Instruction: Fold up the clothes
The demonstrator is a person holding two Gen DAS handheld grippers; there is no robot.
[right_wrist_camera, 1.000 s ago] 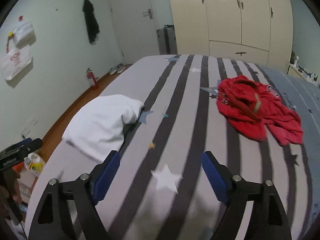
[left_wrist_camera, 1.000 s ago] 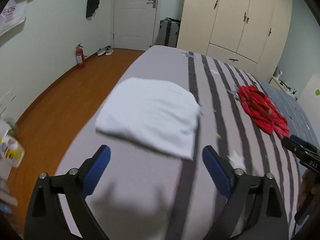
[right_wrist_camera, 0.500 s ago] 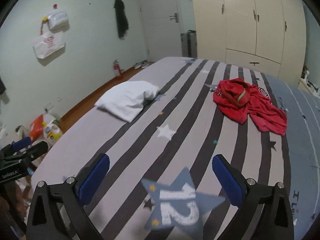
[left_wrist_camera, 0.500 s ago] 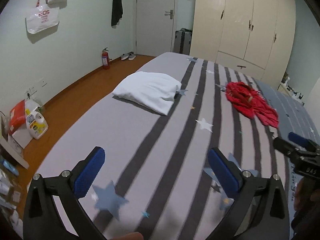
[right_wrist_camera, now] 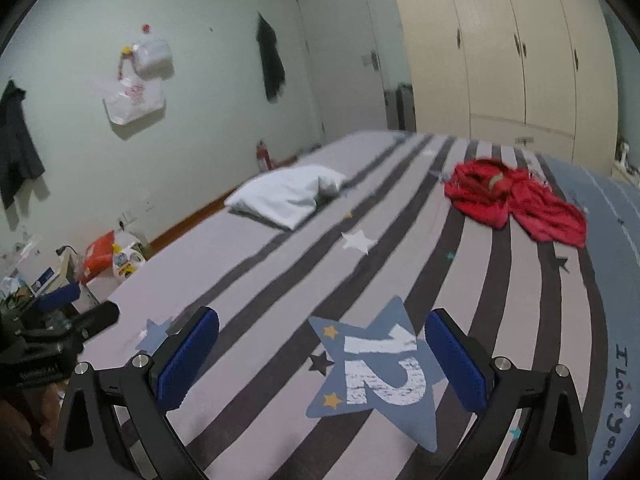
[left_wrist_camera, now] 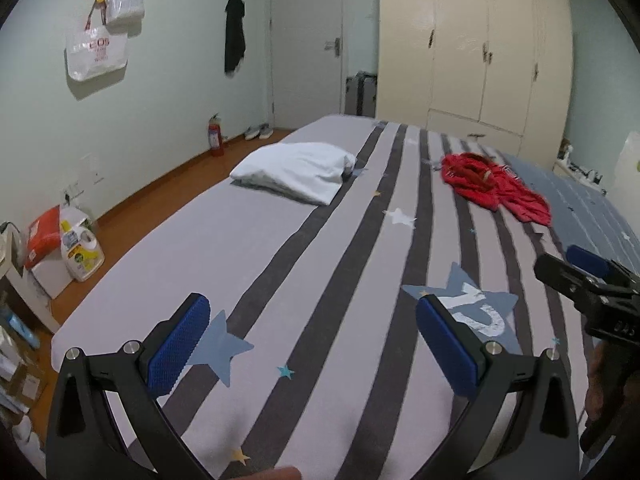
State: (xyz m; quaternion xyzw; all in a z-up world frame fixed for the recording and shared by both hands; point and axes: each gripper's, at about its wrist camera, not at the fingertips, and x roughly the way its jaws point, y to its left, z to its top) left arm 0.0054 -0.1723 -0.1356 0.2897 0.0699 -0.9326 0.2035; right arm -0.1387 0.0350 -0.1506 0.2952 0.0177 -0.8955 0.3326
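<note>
Bed (left_wrist_camera: 280, 248): striped cover with stars, under both your grippers.
Red garment (left_wrist_camera: 494, 186): crumpled, far right side of the bed.
White garment (left_wrist_camera: 296, 172): folded, far left side, well apart from the red one.
Left gripper (left_wrist_camera: 312, 340): jaws wide, empty.
Right gripper (right_wrist_camera: 322, 354): jaws wide, empty, above the near bed.

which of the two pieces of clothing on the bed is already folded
The white garment, near the bed's left edge: it lies as a neat flat rectangle. The red garment, further right, is a crumpled heap.
</note>
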